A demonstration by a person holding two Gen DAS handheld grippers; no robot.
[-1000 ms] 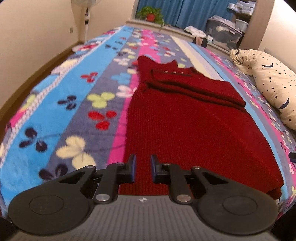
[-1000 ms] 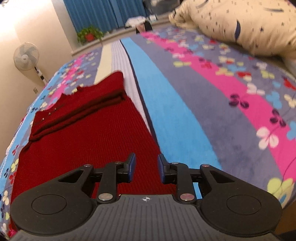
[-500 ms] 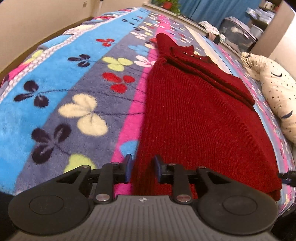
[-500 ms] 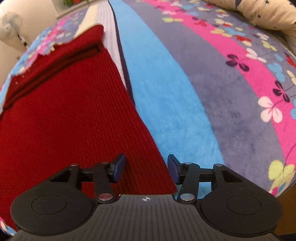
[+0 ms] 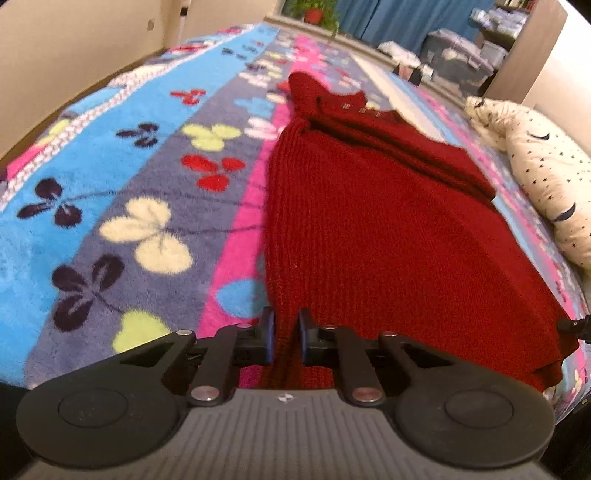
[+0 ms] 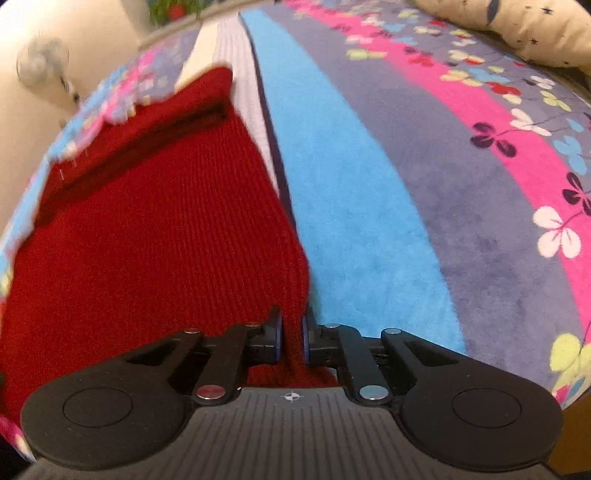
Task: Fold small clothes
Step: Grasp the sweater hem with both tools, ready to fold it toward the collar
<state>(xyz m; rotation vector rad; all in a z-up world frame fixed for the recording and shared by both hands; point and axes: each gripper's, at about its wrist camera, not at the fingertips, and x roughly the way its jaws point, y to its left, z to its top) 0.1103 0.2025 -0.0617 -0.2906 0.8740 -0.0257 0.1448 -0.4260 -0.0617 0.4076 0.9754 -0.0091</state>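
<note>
Left tongs (image 5: 283,341) and right tongs (image 6: 291,341) each pinch a near hem corner of the red knit sweater (image 5: 369,221), low in frame, probably to fold it up over the bed (image 5: 110,184).

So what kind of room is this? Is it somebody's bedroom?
Most likely a bedroom, yes. The red sweater lies on a wide bed covered by a fleecy flowered blanket, a star-print pillow sits at its edge, and blue curtains hang at the far end behind a potted plant.
</note>
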